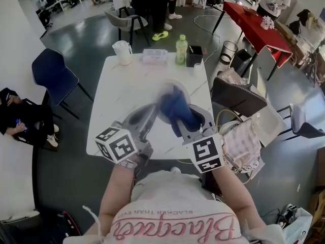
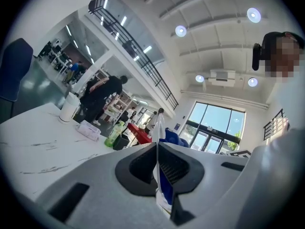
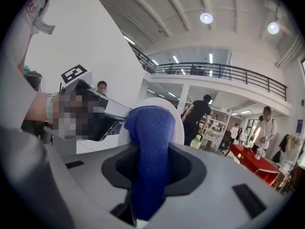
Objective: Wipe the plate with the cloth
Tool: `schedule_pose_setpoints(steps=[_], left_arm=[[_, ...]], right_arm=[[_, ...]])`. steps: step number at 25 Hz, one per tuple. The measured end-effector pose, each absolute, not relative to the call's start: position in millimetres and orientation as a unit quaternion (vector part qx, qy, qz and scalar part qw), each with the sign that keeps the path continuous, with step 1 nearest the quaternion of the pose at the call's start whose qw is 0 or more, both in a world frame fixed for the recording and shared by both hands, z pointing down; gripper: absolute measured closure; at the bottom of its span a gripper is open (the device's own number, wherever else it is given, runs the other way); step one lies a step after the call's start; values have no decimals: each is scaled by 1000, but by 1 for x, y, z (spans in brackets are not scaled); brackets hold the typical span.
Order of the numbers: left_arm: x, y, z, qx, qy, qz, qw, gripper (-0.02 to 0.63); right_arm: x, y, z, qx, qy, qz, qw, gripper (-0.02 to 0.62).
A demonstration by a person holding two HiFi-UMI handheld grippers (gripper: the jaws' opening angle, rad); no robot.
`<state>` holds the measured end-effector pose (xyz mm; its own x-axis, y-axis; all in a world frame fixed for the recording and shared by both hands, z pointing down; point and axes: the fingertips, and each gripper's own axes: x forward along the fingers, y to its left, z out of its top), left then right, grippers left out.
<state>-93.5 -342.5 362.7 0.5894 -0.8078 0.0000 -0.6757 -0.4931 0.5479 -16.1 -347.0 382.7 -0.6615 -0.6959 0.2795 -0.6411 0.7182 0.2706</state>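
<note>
I hold a white plate [image 1: 171,88] upright above the white table [image 1: 109,111]. My left gripper [image 1: 152,114] is shut on its rim, which runs as a thin edge [image 2: 156,128] between the jaws in the left gripper view. My right gripper [image 1: 179,123] is shut on a blue cloth [image 1: 176,108]. In the right gripper view the cloth [image 3: 150,147] rises from the jaws and lies against the plate's face [image 3: 174,116]. Behind the plate's edge, part of the cloth [image 2: 174,138] shows in the left gripper view. In the head view the plate is blurred.
At the table's far edge stand a white pitcher [image 1: 122,52], a tissue pack [image 1: 155,56], a green bottle [image 1: 181,50] and a black box [image 1: 194,56]. A blue chair [image 1: 53,75] stands left, a grey chair [image 1: 236,96] right. People stand beyond the table.
</note>
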Motion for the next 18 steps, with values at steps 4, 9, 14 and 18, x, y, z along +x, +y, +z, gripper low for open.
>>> schedule_pose_setpoints(steps=[4, 9, 14, 18], left_arm=[[-94, -341, 360, 858, -434, -127, 244, 595], [-93, -342, 354, 868, -435, -113, 211, 595], [-88, -340, 348, 893, -438, -68, 83, 595], [-78, -339, 343, 892, -448, 16, -52, 595]], right_arm=[[3, -355, 385, 391, -902, -51, 177, 478], [31, -369, 385, 426, -888, -32, 172, 478], [52, -376, 380, 448, -881, -25, 153, 477], [72, -377, 363, 465, -874, -26, 142, 479]])
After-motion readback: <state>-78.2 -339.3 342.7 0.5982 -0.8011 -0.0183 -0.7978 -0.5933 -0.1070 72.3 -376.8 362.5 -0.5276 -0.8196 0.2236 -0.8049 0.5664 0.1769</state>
